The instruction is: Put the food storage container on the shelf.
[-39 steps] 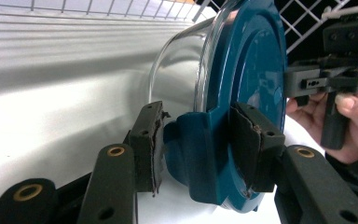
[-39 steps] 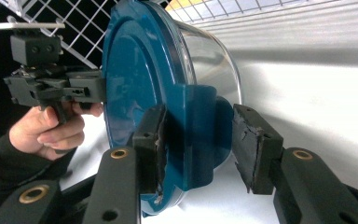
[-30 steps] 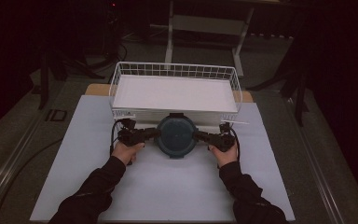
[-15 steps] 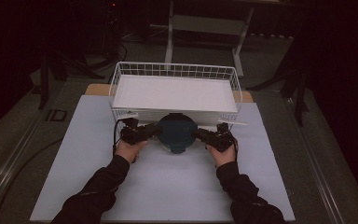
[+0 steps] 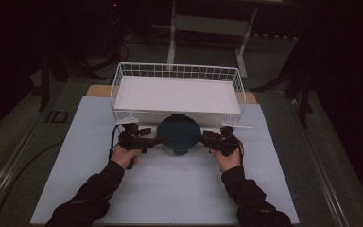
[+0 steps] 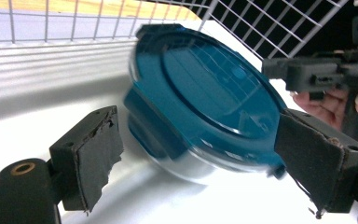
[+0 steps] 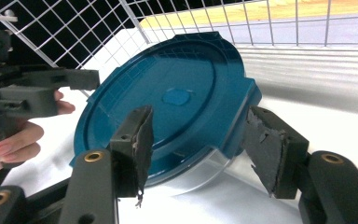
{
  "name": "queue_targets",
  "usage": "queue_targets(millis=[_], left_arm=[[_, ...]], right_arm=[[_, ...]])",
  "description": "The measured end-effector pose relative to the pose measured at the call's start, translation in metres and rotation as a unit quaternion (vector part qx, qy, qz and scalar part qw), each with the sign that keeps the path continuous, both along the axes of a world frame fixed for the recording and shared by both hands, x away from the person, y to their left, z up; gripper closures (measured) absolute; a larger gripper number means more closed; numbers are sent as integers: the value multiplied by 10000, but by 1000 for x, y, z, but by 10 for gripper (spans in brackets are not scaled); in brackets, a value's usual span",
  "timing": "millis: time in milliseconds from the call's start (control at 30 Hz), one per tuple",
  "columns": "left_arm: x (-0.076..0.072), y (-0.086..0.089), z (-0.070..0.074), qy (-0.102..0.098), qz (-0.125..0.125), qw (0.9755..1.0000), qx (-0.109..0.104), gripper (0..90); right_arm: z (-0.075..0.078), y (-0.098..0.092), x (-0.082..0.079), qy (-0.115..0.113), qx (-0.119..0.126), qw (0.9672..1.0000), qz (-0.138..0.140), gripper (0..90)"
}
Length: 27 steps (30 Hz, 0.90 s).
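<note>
Reaching in from the near edge of the bench, two dark-sleeved forearms each carry one gripper over a white sheet [image 5: 170, 189] that covers the bench top. Between them sits one round container with a teal-blue lid [image 5: 178, 134], its clear body showing beneath the lid in both gripper views; it is tipped up, its lid facing the near side, with its far edge against the front wall of the basket.

The left gripper [image 5: 157, 140] has its fingers [image 6: 93, 154] spread wide on either side of the container's rim, one well clear of it, the other close by the lid's edge; these fingers have just been opening, and they do not press on the lid. The right gripper [image 5: 201, 137] also has its fingers [image 7: 137, 149] parted around the rim and has just been opening too; whether the nearer pad touches the lid I cannot tell.

Just behind stands one white wire basket [image 5: 177, 72] with a white liner on its floor. No brand or label can be read on the lid; a mark on the dark floor left of the bench looks like "ID" [image 5: 59, 116].
</note>
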<state>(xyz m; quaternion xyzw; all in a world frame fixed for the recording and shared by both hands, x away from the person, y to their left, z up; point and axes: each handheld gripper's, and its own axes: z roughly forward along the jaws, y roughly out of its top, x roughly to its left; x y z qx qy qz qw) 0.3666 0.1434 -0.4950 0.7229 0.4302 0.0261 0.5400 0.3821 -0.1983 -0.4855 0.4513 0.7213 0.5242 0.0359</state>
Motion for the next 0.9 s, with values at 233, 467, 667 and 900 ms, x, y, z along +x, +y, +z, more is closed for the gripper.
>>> queue_targets(millis=[233,467,667,900], left_arm=[[-26,2,2,-40,-162,9999,12,19],[-52,4,8,-257,-265,9992,148,13],[-74,4,12,-357,-352,9986,187,13],[-93,2,15,-481,-415,9978,195,13]], right_arm=[[6,4,-15,-75,-47,9998,161,426],[11,14,-30,-139,9,9994,323,445],[10,26,-41,-121,11,9986,514,482],[8,36,-52,-73,-62,9985,548,560]])
